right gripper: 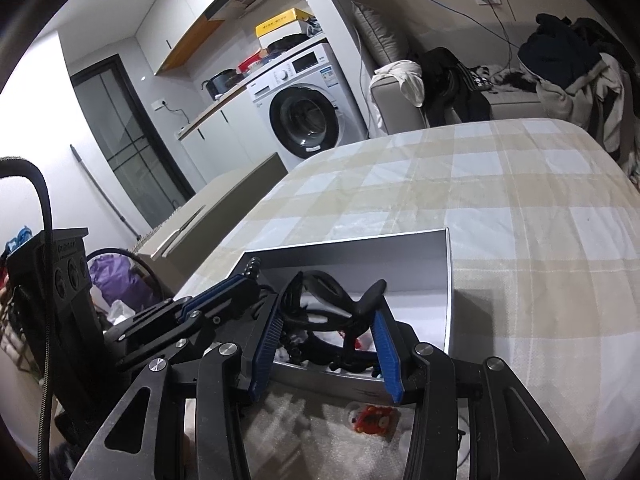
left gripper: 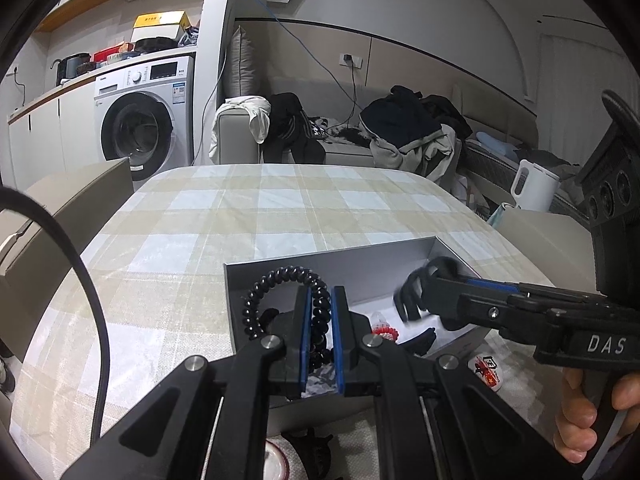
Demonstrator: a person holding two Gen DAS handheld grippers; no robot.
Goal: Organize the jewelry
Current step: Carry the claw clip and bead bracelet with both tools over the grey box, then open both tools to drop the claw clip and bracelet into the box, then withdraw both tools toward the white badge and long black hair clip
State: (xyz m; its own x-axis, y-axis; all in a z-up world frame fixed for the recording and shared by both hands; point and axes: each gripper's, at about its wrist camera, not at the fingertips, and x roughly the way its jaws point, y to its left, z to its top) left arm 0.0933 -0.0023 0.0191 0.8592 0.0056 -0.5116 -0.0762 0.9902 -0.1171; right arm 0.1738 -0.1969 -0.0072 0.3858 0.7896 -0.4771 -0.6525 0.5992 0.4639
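Hair ties: one per claw

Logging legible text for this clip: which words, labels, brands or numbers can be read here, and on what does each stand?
"DAS": white letters on the right gripper body, left wrist view.
Washing machine panel and sticker: too small to read.
Yellow box print: blurred.
Round badge beside the grey box: a character and a flag, not legible.
Left gripper: no text.

A checked-cloth table carries an open grey box.
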